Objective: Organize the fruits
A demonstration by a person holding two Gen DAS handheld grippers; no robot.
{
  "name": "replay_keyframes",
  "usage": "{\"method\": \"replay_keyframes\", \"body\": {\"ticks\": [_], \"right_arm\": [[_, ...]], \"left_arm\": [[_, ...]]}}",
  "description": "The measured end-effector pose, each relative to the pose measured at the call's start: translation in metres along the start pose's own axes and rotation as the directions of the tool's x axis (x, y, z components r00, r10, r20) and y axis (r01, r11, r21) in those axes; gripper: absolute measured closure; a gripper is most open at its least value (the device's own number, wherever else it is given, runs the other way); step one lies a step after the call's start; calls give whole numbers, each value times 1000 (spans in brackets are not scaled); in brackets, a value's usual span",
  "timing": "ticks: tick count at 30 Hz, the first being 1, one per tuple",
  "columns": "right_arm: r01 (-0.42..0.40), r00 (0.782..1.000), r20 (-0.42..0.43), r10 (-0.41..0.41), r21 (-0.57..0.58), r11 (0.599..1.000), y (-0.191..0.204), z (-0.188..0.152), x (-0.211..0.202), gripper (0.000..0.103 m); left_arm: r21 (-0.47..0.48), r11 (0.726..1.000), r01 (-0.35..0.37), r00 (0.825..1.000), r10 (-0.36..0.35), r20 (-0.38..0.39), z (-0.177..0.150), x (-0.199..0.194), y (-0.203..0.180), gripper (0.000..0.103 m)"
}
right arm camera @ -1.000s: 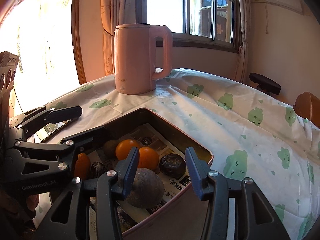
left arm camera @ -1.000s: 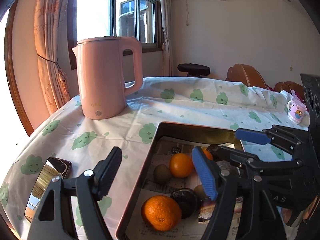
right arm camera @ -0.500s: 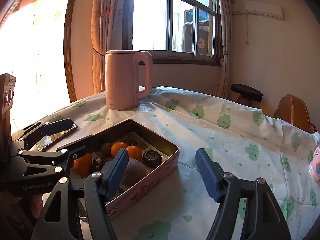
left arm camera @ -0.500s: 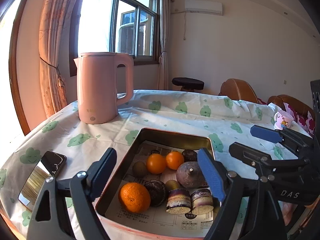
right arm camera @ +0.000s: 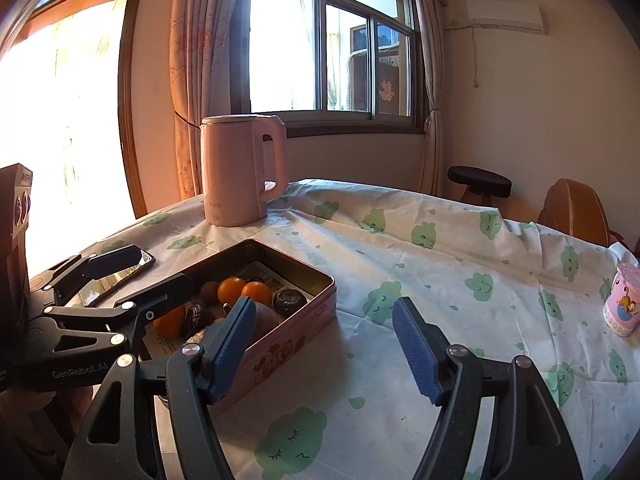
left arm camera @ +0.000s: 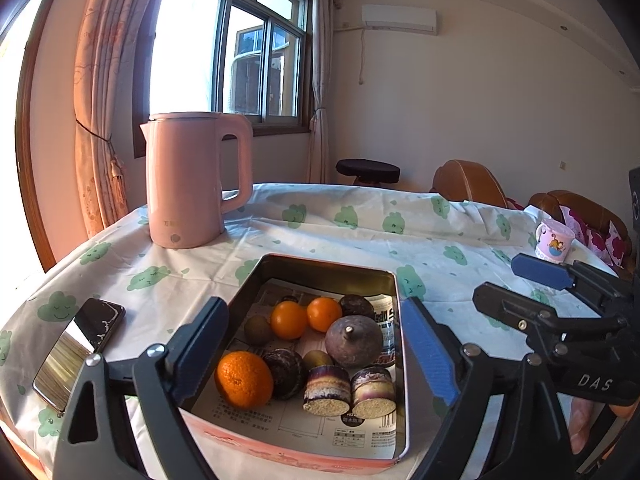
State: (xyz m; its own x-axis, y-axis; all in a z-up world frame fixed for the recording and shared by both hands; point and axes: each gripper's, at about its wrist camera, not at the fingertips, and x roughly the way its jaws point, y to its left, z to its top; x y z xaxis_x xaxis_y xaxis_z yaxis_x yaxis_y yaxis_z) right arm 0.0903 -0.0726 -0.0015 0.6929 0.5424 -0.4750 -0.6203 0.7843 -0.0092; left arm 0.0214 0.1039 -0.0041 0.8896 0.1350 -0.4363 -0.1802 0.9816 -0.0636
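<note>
Change since earlier: both pairs of tongs are being seen further back from the tin than a second ago, and much more of the tin and the surface is being shown; the jaws of both have just been opening, with nothing between them.
Left tongs point(left arm camera: 316, 352): being held wide apart and empty, hanging over the near end of the tin.
Right tongs point(right arm camera: 324, 344): being held moderately apart and empty, beside the tin's right wall, over bare cloth.
Tin point(left arm camera: 326, 266): lying on the surface, lined with printed paper.
Fruits: all being kept inside the tin. A large orange point(left arm camera: 243, 379) is lying at the near left, two small oranges point(left arm camera: 306, 318) further back, a big purple round fruit point(left arm camera: 354, 341) in the middle, two cut sugarcane pieces point(left arm camera: 349, 390) at the near edge, and dark round fruits and what may be kiwis are being half hidden among them.
Step in hand: judged to be a withdrawal after a placing; no loose fruit is being seen on the cloth.
Doing it well: the tongs are best being kept clear of the tin's rim while drawing away, so that the tin is not being nudged.
Bystanders: kettle point(left arm camera: 192, 178), phone point(left arm camera: 78, 354) and cup point(left arm camera: 554, 239) are standing apart from the tin.
</note>
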Motion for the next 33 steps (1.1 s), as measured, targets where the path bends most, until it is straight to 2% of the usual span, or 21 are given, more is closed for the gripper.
{"method": "replay_keyframes", "body": {"ticks": [12, 33], "right_arm": [[13, 1000, 24, -14, 11, 1000, -4, -2, -14, 30], [28, 998, 47, -29, 24, 999, -8, -6, -22, 30]], "left_arm": [[12, 1000, -13, 1000, 13, 15, -1, -7, -5, 4], [32, 999, -14, 1000, 13, 17, -2, -12, -16, 0]]}}
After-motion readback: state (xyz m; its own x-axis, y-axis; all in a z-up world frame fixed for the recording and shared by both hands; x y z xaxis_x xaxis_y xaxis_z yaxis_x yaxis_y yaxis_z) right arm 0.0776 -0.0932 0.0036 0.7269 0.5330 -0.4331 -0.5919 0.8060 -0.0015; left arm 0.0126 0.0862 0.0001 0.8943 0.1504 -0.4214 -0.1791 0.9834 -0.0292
